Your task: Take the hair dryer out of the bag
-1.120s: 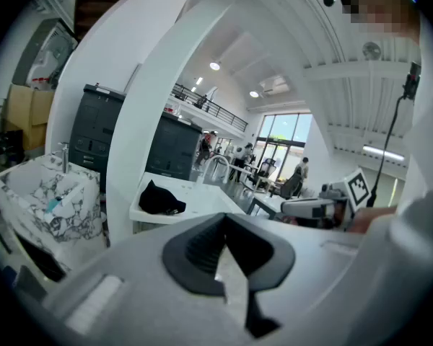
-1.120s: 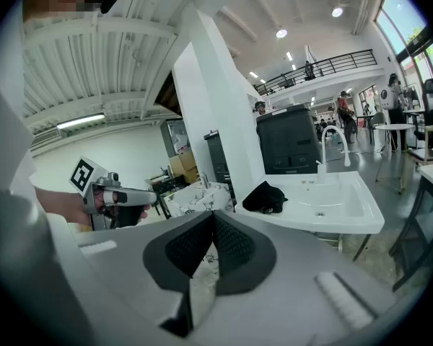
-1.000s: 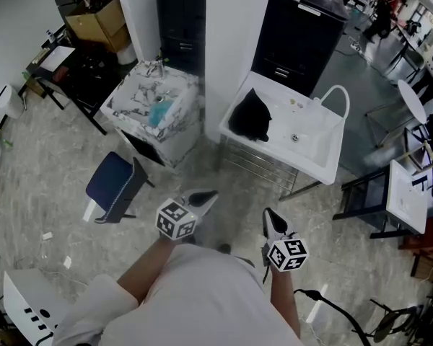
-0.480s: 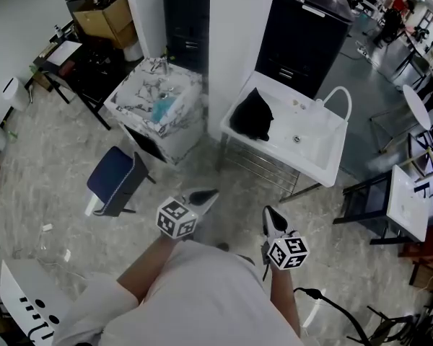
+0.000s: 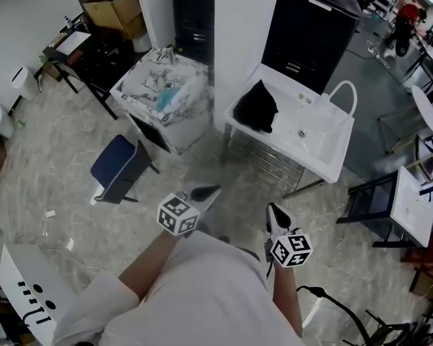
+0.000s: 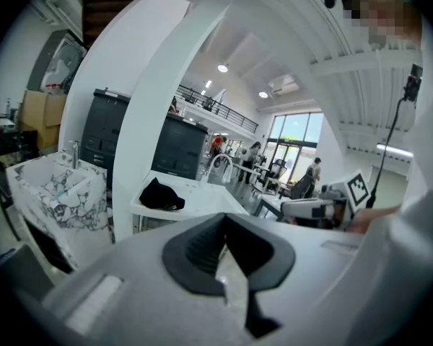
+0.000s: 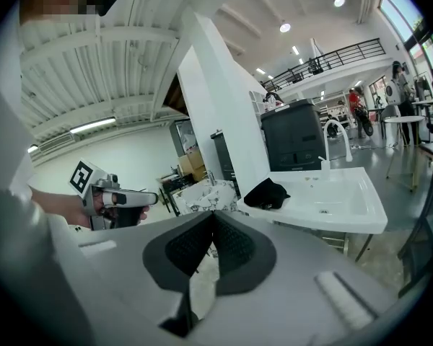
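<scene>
A black bag (image 5: 257, 109) lies on the left end of a white sink unit (image 5: 325, 150) ahead of me; the same black bag (image 6: 161, 195) shows in the left gripper view and again as a dark heap (image 7: 267, 193) in the right gripper view. The hair dryer itself is hidden. My left gripper (image 5: 208, 192) and right gripper (image 5: 273, 211) are held close to my body over the floor, well short of the sink. Both are shut with nothing between the jaws.
A marble-patterned basin cabinet (image 5: 161, 96) stands left of a white pillar (image 5: 245, 27). A blue chair (image 5: 117, 169) lies on the floor to the left. Black cabinets (image 5: 310, 34) stand behind the sink. White tables (image 5: 411, 200) and a dark stool are at the right.
The whole view has shifted slightly as I step toward the sink unit; the sink and bag sit a little nearer. Both grippers keep their pose and stay shut.
</scene>
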`<move>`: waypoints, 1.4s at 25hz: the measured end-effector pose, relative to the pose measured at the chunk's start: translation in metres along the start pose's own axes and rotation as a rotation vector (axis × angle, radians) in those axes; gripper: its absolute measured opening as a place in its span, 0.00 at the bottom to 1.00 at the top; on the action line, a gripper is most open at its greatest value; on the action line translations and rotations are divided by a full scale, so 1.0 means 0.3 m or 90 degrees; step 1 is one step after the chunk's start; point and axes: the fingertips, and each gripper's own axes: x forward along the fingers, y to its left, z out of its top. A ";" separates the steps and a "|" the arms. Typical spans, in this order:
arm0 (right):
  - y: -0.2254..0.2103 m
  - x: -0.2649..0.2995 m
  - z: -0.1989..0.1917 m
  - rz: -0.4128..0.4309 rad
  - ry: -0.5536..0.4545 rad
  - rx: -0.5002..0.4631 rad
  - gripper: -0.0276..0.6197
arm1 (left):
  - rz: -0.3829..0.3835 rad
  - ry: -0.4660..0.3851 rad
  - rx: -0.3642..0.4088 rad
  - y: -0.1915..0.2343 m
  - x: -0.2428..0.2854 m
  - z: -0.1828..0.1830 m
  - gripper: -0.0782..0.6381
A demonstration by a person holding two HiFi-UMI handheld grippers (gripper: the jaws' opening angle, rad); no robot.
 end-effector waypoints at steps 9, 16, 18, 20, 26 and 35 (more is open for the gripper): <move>-0.037 -0.032 -0.024 0.007 0.001 0.009 0.05 | 0.012 0.008 -0.006 -0.046 0.017 -0.031 0.11; -0.069 0.010 -0.040 0.008 0.014 0.016 0.05 | 0.014 0.017 -0.016 -0.008 0.048 -0.043 0.11; -0.086 0.027 -0.035 0.001 0.016 0.018 0.05 | 0.012 0.019 -0.021 0.015 0.065 -0.041 0.11; -0.106 0.046 -0.022 -0.006 0.017 0.020 0.05 | 0.007 0.021 -0.023 0.038 0.092 -0.029 0.11; -0.175 0.122 0.027 -0.021 0.020 0.021 0.05 | -0.019 0.025 -0.023 0.113 0.201 0.031 0.11; -0.281 0.323 0.113 -0.045 0.037 0.032 0.05 | -0.052 0.046 -0.041 0.312 0.353 0.121 0.11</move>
